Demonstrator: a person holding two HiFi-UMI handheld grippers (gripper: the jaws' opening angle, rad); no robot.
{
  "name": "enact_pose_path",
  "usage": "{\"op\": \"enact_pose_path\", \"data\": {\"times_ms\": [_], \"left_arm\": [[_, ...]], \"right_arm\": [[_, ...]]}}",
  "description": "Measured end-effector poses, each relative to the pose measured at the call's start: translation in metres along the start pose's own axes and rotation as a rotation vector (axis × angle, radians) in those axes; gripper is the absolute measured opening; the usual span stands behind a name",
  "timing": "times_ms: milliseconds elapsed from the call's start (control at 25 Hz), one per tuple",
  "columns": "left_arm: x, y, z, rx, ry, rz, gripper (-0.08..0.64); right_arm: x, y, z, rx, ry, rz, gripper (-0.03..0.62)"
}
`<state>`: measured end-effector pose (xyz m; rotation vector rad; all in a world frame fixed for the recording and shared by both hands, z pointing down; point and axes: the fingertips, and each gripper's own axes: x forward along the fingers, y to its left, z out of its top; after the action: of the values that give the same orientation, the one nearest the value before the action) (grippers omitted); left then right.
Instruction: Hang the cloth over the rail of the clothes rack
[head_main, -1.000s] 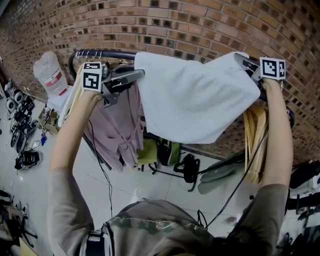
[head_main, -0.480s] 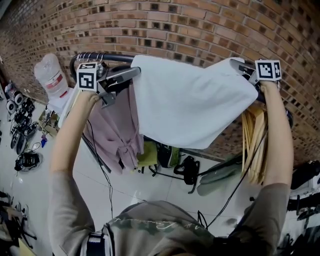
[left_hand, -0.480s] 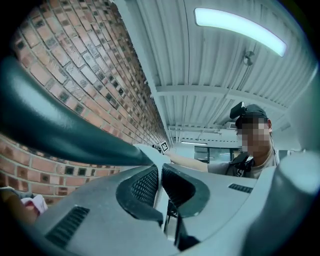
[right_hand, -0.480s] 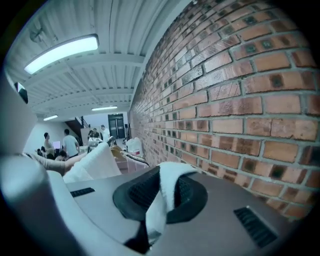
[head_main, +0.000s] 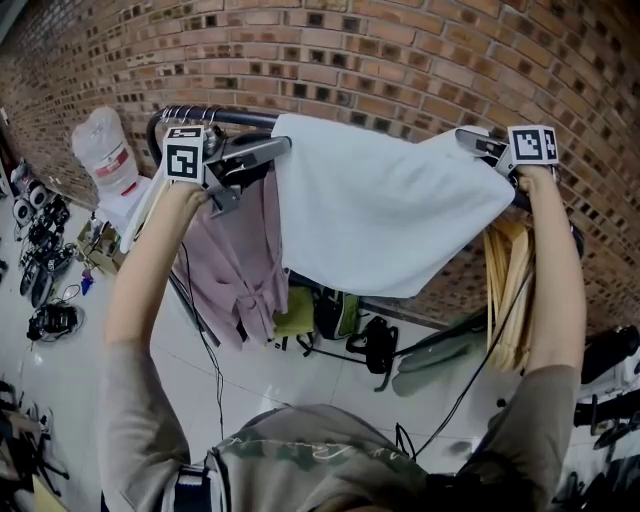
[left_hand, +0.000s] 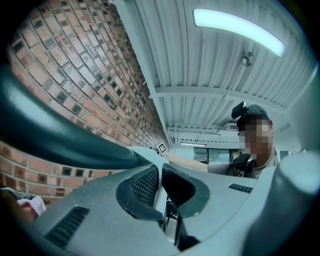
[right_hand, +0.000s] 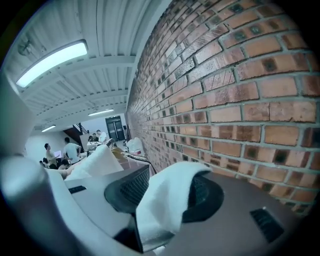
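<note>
At ten o'clock the left gripper (head_main: 284, 147) was clamped on a corner of the white cloth (head_main: 380, 210), which hung along the rail (head_main: 240, 118) at twelve. At two o'clock the right gripper (head_main: 464, 136) had just been opening, and the other corner lay loose between its wide jaws.

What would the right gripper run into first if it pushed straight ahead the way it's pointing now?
The white cloth: a corner lies between the right gripper's jaws, which have just been opening. Past it, the rest of the cloth bunches roughly in line, though depth is unclear.
</note>
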<state>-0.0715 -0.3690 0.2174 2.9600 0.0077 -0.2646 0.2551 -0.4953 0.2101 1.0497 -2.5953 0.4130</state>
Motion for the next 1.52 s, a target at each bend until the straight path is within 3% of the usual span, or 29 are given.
{"op": "enact_pose_path", "data": {"times_ms": [80, 280, 400, 720, 840, 1160, 1320, 1520], "left_arm": [[0.001, 0.0, 0.0, -0.002, -0.006, 0.003, 0.02], [0.005, 0.001, -0.004, -0.008, -0.015, 0.012, 0.02], [0.005, 0.001, -0.003, -0.014, -0.019, 0.013, 0.02], [0.0, 0.006, -0.001, -0.023, -0.031, 0.01, 0.02], [-0.001, 0.007, -0.001, -0.023, -0.04, 0.009, 0.02], [-0.002, 0.007, 0.001, -0.032, -0.062, 0.004, 0.02], [-0.002, 0.009, -0.002, -0.035, -0.045, 0.013, 0.02], [0.0, 0.012, -0.004, -0.031, -0.032, 0.022, 0.02]], "right_arm": [[-0.002, -0.003, 0.002, -0.013, -0.005, -0.024, 0.175], [-0.002, -0.002, 0.001, 0.002, -0.009, 0.02, 0.175], [-0.006, -0.005, 0.001, -0.02, 0.024, -0.009, 0.175], [-0.016, -0.002, 0.005, -0.072, 0.095, 0.015, 0.175], [-0.024, -0.011, 0.009, -0.076, 0.086, -0.032, 0.175], [-0.047, -0.024, 0.024, -0.106, -0.021, -0.087, 0.175], [-0.058, -0.02, 0.047, -0.163, -0.128, -0.107, 0.175], [-0.078, -0.016, 0.072, -0.164, -0.245, -0.141, 0.175]]}}
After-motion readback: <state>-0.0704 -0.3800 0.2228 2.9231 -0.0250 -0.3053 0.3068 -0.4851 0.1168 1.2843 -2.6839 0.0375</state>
